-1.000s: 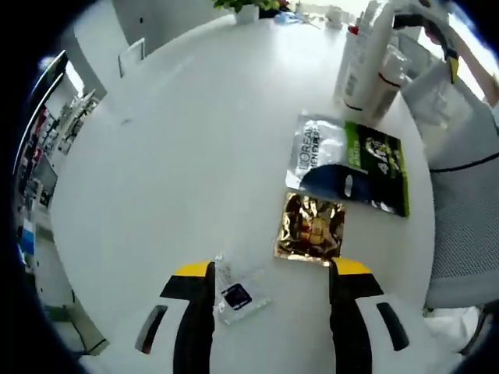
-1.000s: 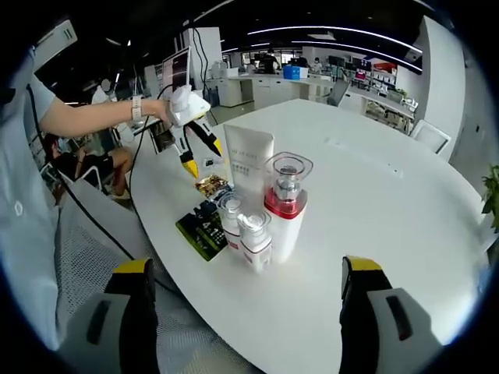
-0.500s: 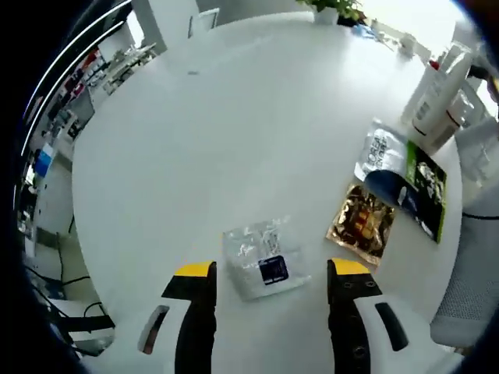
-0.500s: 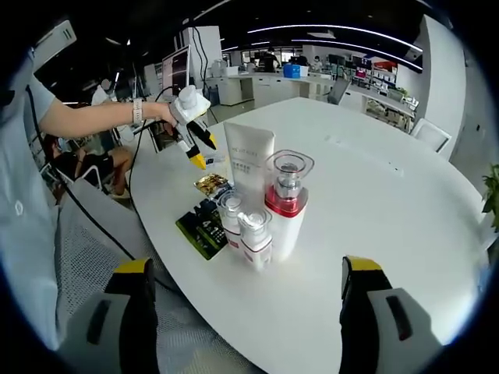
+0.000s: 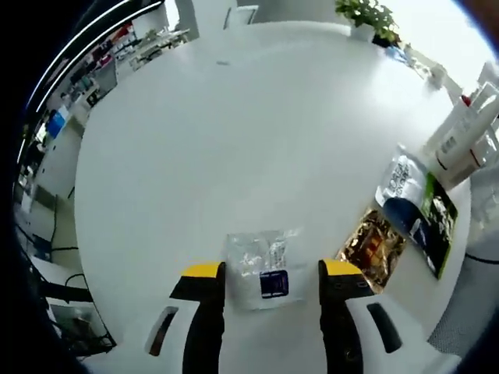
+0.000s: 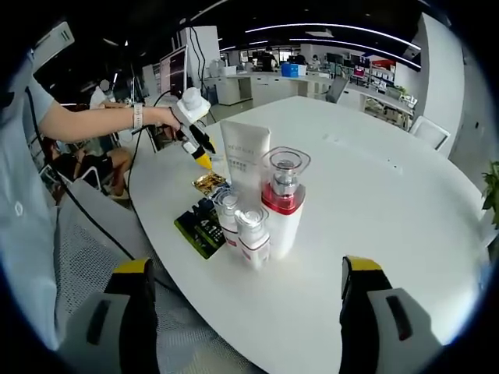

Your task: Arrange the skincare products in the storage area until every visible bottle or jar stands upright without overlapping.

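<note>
Office backdrop, desks and monitors behind; work surface is a round white table (image 6: 405, 202). Taking the big pump bottle with the red base (image 6: 282, 204) as the landmark:

- white tube (image 6: 244, 160) stands upright right behind it, looks like it's touching
- two small white bottles (image 6: 243, 231) stand upright just in front of it, tight together but not stacked
- dark green sachet (image 6: 201, 226) lies flat just beside the small bottles, toward the table edge; in the left gripper view a silver-blue sachet (image 5: 399, 187) partly overlaps the green one
- gold sachet (image 5: 373, 249) lies flat further out from the bottle, past the green one
- clear sachet (image 5: 262, 269) lies flat, well apart from the bottle, farthest of the lot

Left gripper (image 5: 266, 271): jaws moderately wide, straddling the clear sachet, yellow tips either side of it. Can't tell if they touch it; not closed on it. Right gripper (image 6: 245, 269): jaws wide, holding nothing, hovering near the table edge facing the bottle cluster.

Progress, my read: bottles and tube already upright, so the upright half looks done. What's left is the flat packs: silver-blue on green is an overlap, clear sachet is off on its own. Next is likely a pinch on the clear sachet; thin and flat on the tabletop, so a clean grab could be fiddly
</note>
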